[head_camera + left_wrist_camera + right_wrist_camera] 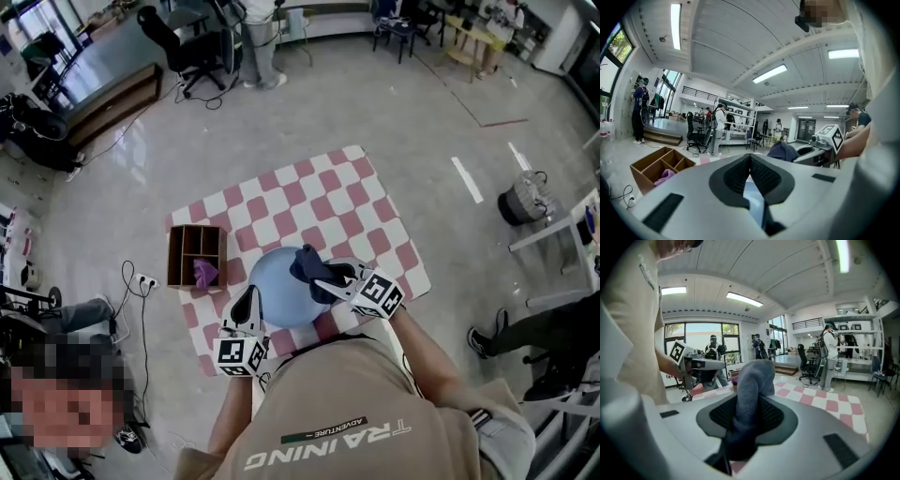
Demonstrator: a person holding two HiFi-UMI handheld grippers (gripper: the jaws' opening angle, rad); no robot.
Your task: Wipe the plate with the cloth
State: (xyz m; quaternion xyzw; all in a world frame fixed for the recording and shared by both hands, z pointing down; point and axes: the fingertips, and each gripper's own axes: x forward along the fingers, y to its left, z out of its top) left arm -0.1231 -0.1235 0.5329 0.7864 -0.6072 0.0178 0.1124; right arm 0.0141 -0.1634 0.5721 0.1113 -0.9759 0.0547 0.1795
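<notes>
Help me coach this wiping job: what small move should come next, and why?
Probably sweep the dark blue-grey cloth across the face of the round light blue plate. The right hand-held gripper is clamped on the cloth, which sits at the plate's upper right edge in the head view. The left hand-held gripper grips the plate's rim, so the plate looks steadied for a stroke.

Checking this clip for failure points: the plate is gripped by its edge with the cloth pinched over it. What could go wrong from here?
1. The left claw grips the plate only at its rim; wiping pressure could lever it loose and drop it.
2. The right claw pinches just a fold of the cloth, which might slip out mid-wipe.
</notes>
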